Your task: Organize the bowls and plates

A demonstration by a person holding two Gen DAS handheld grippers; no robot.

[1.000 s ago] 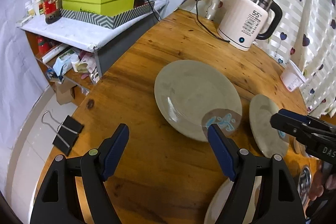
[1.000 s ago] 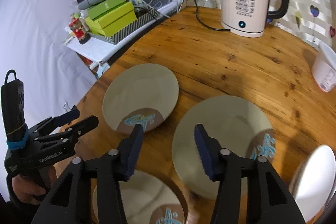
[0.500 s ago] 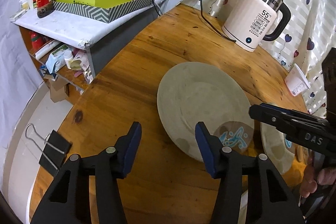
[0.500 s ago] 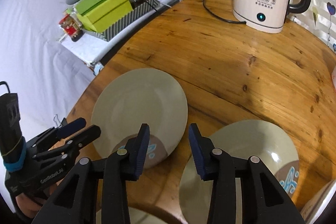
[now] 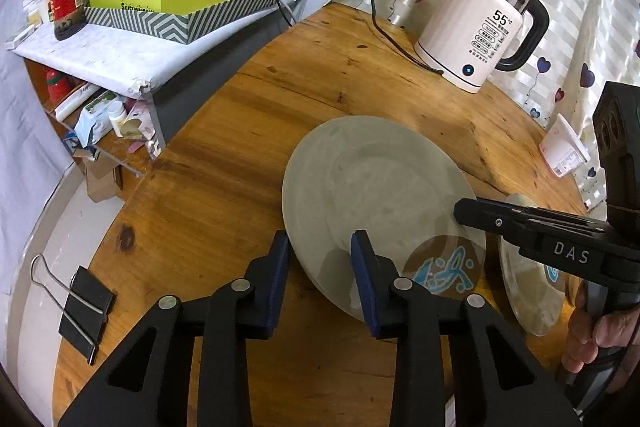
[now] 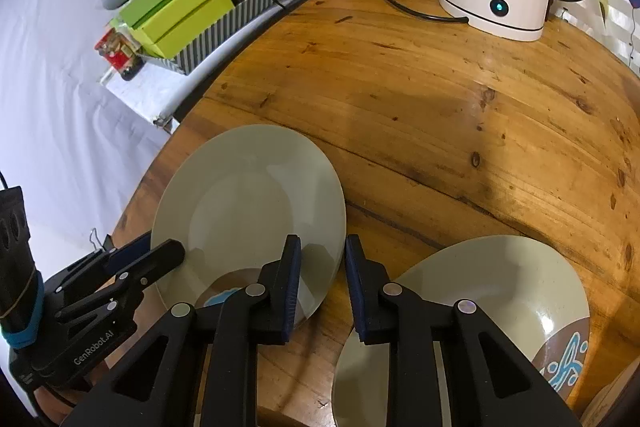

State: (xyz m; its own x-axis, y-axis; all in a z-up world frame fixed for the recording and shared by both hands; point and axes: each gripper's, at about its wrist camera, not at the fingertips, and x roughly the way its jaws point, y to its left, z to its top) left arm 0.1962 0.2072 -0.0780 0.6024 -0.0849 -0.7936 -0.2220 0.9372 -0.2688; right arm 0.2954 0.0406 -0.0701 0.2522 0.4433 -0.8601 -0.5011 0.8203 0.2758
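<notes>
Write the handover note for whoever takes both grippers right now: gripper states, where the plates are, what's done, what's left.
Left gripper: jaws have just been closing, astride the near-left rim of the left plate, not yet pinching it.
Right gripper: also just closing, astride the same plate's right rim, not yet pinching.
Second plate: lying on the table to the right, apart from the first.
Done: nothing stacked yet.
Left: finish the grip, lift the left plate, probably set it on the second plate.
</notes>
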